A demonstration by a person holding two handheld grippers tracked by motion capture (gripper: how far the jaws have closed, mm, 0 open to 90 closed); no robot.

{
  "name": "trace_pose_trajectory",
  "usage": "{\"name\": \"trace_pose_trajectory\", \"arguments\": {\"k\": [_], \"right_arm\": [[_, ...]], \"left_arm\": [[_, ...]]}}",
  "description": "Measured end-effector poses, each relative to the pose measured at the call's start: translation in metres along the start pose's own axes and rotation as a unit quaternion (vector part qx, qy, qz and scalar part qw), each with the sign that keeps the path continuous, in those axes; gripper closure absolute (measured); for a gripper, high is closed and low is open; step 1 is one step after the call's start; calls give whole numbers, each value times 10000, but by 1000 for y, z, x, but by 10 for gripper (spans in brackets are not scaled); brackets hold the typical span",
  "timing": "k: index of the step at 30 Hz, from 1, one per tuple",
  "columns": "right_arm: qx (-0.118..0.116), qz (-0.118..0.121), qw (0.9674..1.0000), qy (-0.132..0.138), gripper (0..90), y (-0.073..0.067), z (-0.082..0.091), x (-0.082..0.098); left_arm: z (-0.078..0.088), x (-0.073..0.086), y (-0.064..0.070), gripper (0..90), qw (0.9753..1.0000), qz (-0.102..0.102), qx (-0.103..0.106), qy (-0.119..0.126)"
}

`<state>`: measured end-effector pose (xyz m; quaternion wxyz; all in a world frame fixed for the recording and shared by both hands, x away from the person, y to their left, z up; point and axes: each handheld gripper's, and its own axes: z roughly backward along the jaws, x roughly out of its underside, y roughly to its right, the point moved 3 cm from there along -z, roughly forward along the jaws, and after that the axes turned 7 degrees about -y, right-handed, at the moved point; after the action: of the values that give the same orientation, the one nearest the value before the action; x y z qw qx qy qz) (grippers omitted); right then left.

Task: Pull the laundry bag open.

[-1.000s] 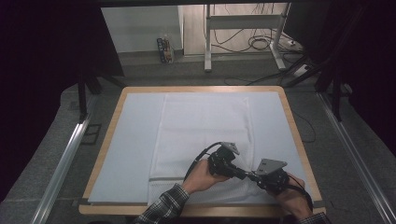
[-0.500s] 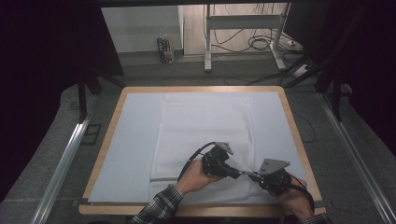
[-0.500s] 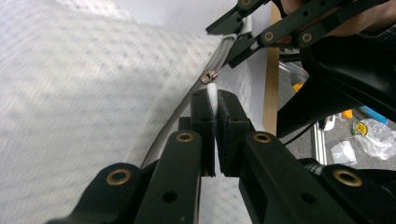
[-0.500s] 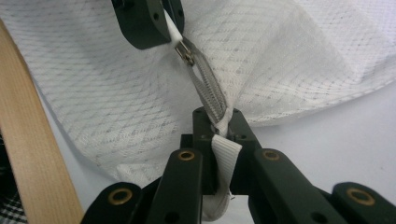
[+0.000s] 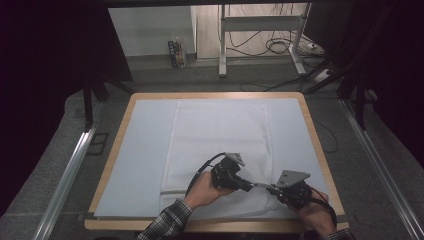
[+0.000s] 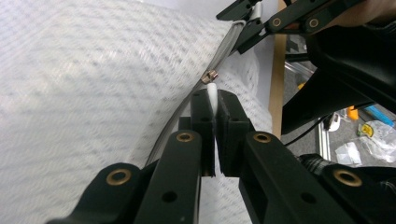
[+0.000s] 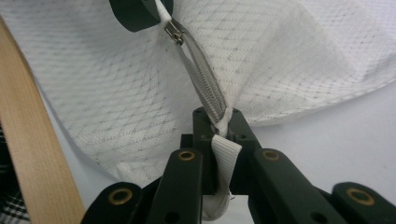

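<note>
The right hand-held gripper (image 7: 219,128) clamps the mesh laundry bag's (image 5: 220,135) end tab, anchoring the zipper (image 7: 203,84), while the left hand-held gripper (image 6: 214,109) pinches its white pull (image 6: 212,93).

We see our two handheld grippers, left gripper (image 5: 248,185) and right gripper (image 5: 273,190): matte black linkage jaws pinned with brass-coloured rivets, each topped by a grey three-cornered plate and trailing a black cable, while dark plaid sleeves (image 5: 165,225) cover our forearms.

Dim high view, dark edges; bright, even close-ups, motion-blurred mesh, soft-focus black foreground.
</note>
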<state>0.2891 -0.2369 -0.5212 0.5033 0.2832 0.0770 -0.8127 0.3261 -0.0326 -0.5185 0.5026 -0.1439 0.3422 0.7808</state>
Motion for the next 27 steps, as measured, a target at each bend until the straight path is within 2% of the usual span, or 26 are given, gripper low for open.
{"name": "trace_pose_trajectory", "arguments": {"k": [27], "right_arm": [[-29,-134,9999,29,844,2,1,1]], "left_arm": [[23,26,-8,875,9995,217,-192,100]]}}
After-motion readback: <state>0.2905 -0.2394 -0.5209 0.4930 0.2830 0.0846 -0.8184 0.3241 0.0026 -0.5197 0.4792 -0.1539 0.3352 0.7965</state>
